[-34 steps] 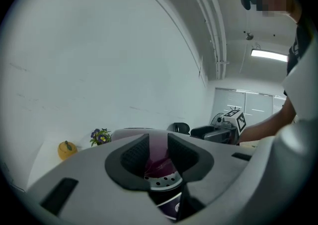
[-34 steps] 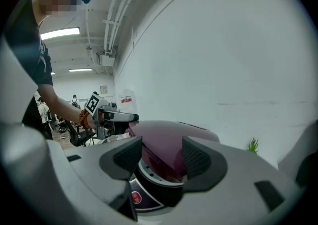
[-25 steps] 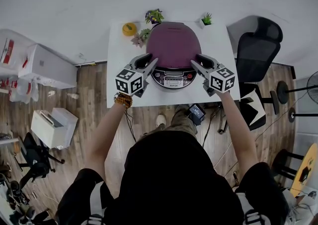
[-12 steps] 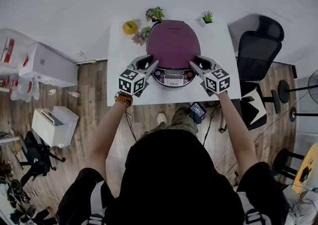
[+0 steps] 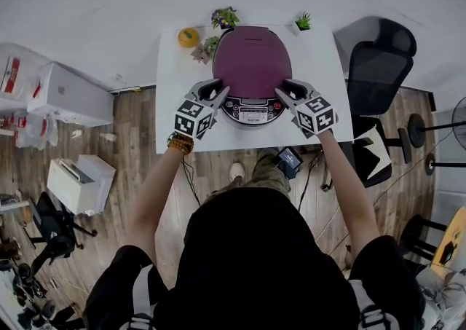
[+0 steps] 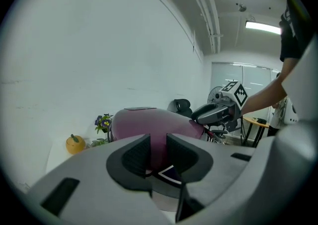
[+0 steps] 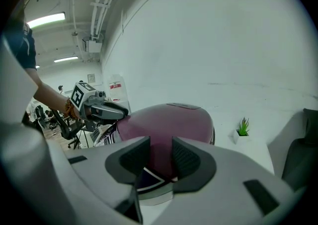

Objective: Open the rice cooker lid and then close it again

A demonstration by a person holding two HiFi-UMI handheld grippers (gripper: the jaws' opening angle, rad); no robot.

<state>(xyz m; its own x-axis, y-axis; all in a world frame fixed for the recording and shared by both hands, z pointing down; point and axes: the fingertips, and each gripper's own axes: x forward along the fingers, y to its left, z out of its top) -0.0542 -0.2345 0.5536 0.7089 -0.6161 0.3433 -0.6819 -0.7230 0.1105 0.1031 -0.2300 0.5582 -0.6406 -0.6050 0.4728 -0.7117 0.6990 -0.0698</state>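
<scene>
A rice cooker (image 5: 252, 66) with a closed purple lid stands on the white table (image 5: 173, 121), its control panel (image 5: 253, 110) facing me. My left gripper (image 5: 217, 89) is at the cooker's front left, its tips close to the lid's edge. Its jaws are closing, with only the lid (image 6: 149, 122) showing beyond the gap and nothing pinched. My right gripper (image 5: 286, 89) mirrors it at the front right, jaws apart, the lid (image 7: 169, 122) beyond them. Each gripper view shows the other gripper across the lid: the right gripper (image 6: 213, 113) and the left gripper (image 7: 107, 111).
A yellow fruit ornament (image 5: 188, 37), a flower pot (image 5: 224, 18) and a small green plant (image 5: 303, 24) sit along the table's far edge. A black office chair (image 5: 378, 66) stands to the right. White boxes (image 5: 69, 95) lie on the floor at the left.
Both grippers have sunk a little beside the cooker's front and their jaws have narrowed. The lid has stayed closed.
</scene>
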